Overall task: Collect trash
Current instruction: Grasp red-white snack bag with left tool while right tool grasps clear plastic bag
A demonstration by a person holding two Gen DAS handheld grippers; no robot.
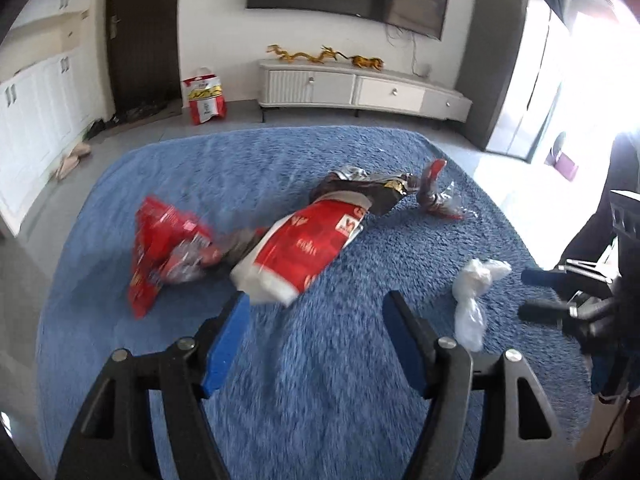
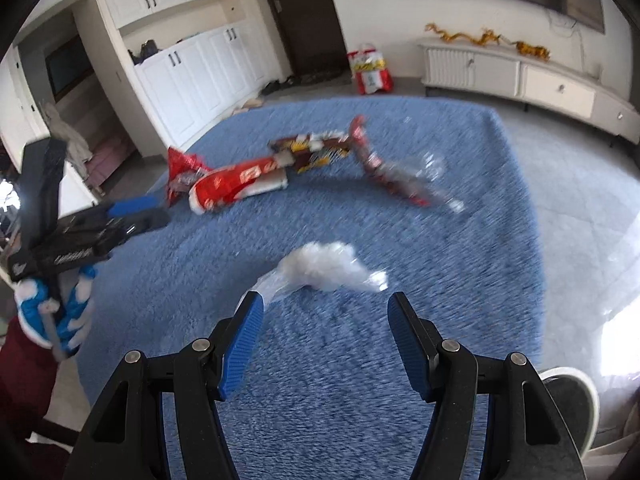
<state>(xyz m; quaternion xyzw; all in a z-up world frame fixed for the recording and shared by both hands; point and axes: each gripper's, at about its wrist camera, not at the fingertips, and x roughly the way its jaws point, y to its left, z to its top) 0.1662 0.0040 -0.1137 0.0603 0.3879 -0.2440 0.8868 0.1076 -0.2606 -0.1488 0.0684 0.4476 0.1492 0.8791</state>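
Trash lies on a blue rug [image 1: 320, 360]. A red and white package [image 1: 304, 248] lies just ahead of my open, empty left gripper [image 1: 316, 304]. A crumpled red wrapper [image 1: 164, 240] lies to its left, a brown and gold wrapper [image 1: 360, 188] behind it, and a red and clear wrapper [image 1: 436, 192] further right. A clear white plastic bag [image 2: 320, 268] lies just ahead of my open, empty right gripper [image 2: 326, 308]; it also shows in the left wrist view [image 1: 476, 292]. The red and white package [image 2: 240, 184] lies further off in the right wrist view.
A white TV cabinet [image 1: 360, 88] with gold dragon figures stands at the far wall under a TV. A red and white bag [image 1: 204, 96] stands by a dark door. White cupboards [image 2: 192, 68] line the left wall. The rug [image 2: 320, 220] lies on grey floor.
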